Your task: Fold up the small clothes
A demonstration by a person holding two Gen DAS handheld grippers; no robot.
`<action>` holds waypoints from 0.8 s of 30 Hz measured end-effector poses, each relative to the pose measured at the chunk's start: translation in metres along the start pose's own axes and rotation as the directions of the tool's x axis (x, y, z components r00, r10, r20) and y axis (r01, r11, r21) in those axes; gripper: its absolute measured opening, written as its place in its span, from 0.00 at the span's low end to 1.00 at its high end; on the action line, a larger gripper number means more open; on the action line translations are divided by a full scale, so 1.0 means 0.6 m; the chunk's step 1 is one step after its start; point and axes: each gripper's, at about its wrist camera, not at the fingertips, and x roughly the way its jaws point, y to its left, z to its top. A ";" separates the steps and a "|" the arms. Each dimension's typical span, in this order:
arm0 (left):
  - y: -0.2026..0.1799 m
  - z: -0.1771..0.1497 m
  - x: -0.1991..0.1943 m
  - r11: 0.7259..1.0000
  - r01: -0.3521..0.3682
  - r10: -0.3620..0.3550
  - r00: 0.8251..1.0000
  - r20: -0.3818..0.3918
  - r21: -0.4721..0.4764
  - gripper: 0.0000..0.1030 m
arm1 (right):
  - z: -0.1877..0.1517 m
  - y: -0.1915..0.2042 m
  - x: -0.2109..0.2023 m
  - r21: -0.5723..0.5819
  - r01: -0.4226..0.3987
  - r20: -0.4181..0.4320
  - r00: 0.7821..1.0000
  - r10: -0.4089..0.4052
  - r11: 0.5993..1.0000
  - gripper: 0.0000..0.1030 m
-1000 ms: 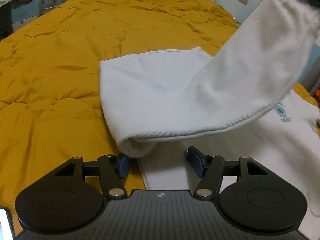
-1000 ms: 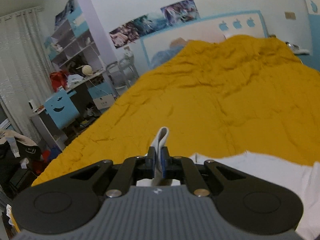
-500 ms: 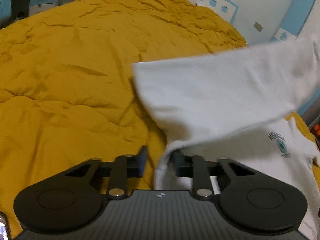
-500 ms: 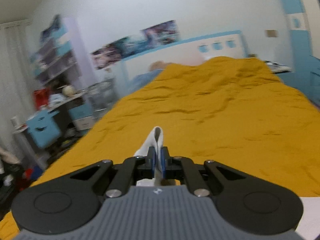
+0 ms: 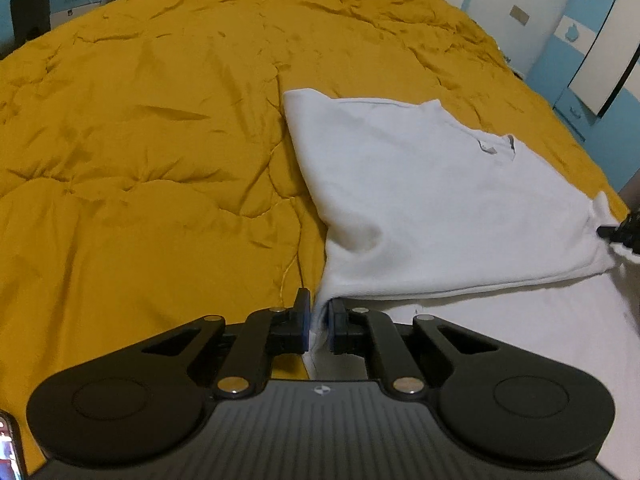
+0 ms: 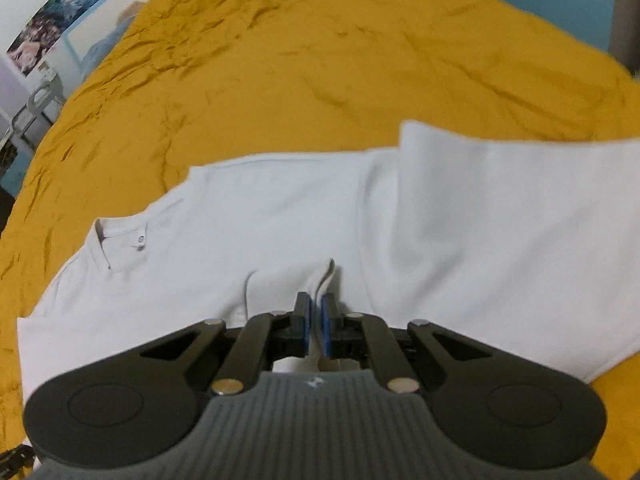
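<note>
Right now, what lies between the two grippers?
Only white shirt: the left gripper pinches one corner, the right gripper another, the folded fabric spanning between them over the yellow quilt. The left wrist view shows it.

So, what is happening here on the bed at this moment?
A person with a handheld gripper in each hand is folding a white T-shirt on a mustard-yellow quilt. The left gripper pinches the shirt's edge near the camera, and the right gripper pinches a raised fold of the fabric. One part of the shirt is laid over the rest, with the collar facing up. Both grippers hold the cloth; the fold is not released yet.
</note>
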 end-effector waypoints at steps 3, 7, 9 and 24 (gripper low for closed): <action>-0.003 0.000 0.000 1.000 -0.013 0.013 1.000 -0.006 0.006 0.09 | 0.007 0.007 -0.028 -0.025 -0.040 0.058 0.997 0.041 0.999 0.00; -0.003 -0.002 0.000 1.000 -0.015 0.015 1.000 -0.004 -0.002 0.09 | 0.020 0.024 -0.075 -0.123 -0.092 0.195 0.974 0.115 0.988 0.00; -0.005 -0.003 0.000 1.000 -0.011 0.011 1.000 -0.010 0.008 0.09 | 0.015 0.015 -0.052 -0.117 -0.028 0.155 0.987 0.046 0.993 0.00; 0.010 -0.004 -0.082 1.000 0.029 -0.029 0.999 0.013 -0.012 0.10 | -0.059 -0.081 -0.086 0.021 -0.081 0.095 0.992 0.079 0.996 0.19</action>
